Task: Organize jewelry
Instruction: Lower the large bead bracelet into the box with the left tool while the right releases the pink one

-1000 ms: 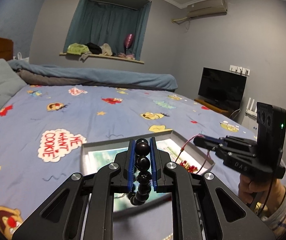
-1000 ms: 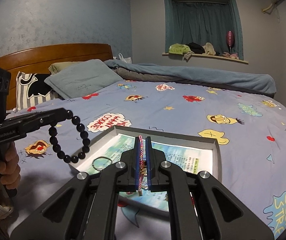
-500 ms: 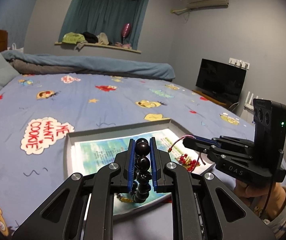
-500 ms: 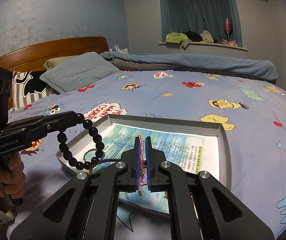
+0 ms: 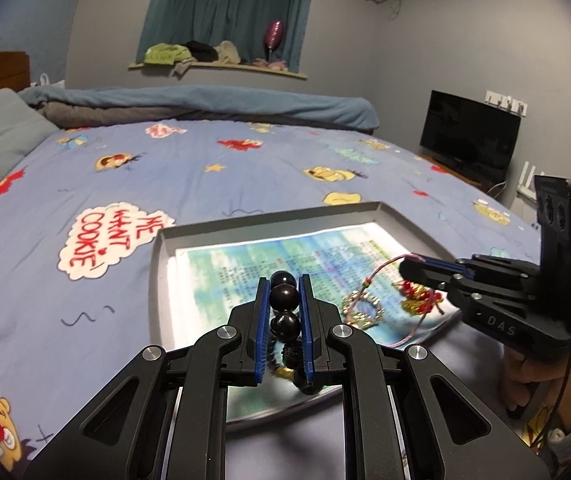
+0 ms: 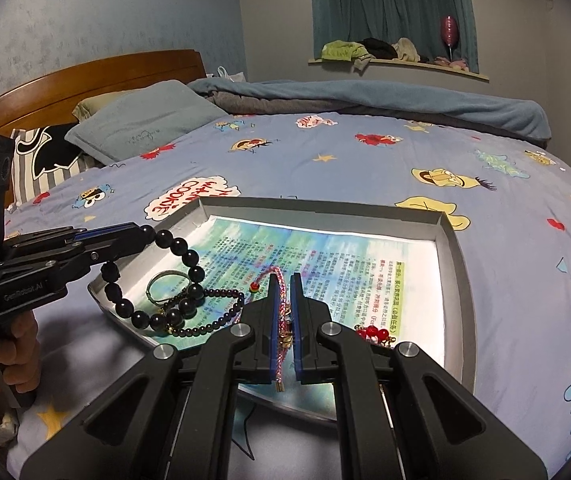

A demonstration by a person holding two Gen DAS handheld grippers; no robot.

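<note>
A shallow grey tray (image 5: 245,224) with a printed sheet inside lies on the bed. My left gripper (image 5: 283,280) is shut on a bracelet of large black beads (image 5: 284,298). In the right wrist view that black bracelet (image 6: 189,258) hangs from the left gripper (image 6: 141,234) over the tray's (image 6: 325,204) near left corner. My right gripper (image 6: 284,280) is shut on a pink braided cord bracelet (image 6: 281,284), whose red and gold charms (image 6: 373,334) dangle low over the tray's near right part. In the left wrist view the right gripper (image 5: 405,268) sits at the tray's right side.
A thin metal ring (image 6: 167,286) and a string of small dark beads (image 6: 221,318) lie in the tray's left corner. The cartoon bedsheet (image 5: 125,160) spreads all around. Pillows (image 6: 141,128) and a wooden headboard (image 6: 85,76) stand at the left, a television (image 5: 469,140) at the right.
Both grippers have sunk toward the tray and tipped downward. The black bracelet and the pink cord now hang lower, over the tray's near part.
</note>
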